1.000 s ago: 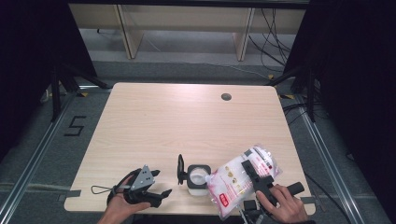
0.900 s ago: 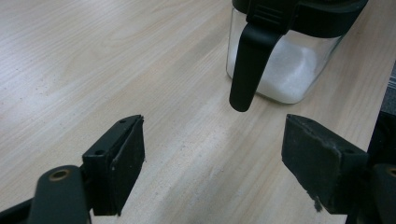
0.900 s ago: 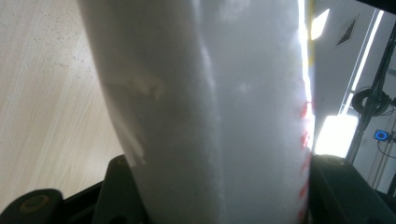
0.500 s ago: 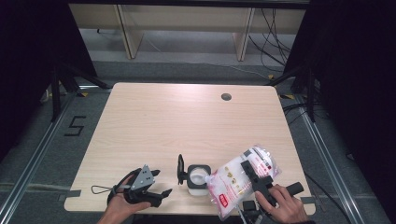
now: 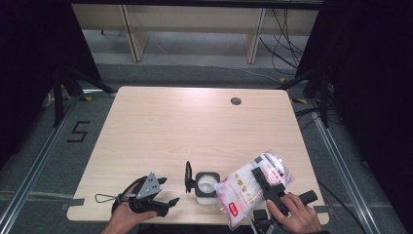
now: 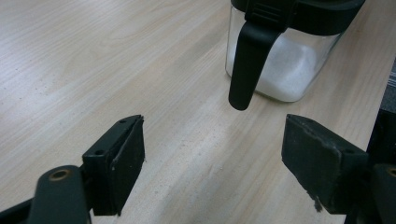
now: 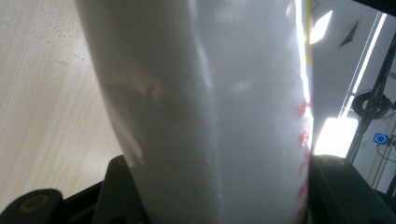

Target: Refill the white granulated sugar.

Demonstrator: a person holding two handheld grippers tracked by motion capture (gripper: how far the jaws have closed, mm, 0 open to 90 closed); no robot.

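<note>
White bag (image 5: 253, 187) is tilting at the lower right of the frame beside the jar (image 5: 205, 185), pinched by the right claw (image 5: 263, 181). Left claw (image 5: 163, 192) is resting spread on the desk (image 5: 195, 126).

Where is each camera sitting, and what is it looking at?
High view: above the person's side, looking down on the pale wooden table; both hands show, the left gripper open.
Left gripper view: rides that gripper, facing the clear square jar with black lid.
Right gripper view: rides the right gripper, clamped on the white plastic bag.
Shared: jar, bag.
</note>
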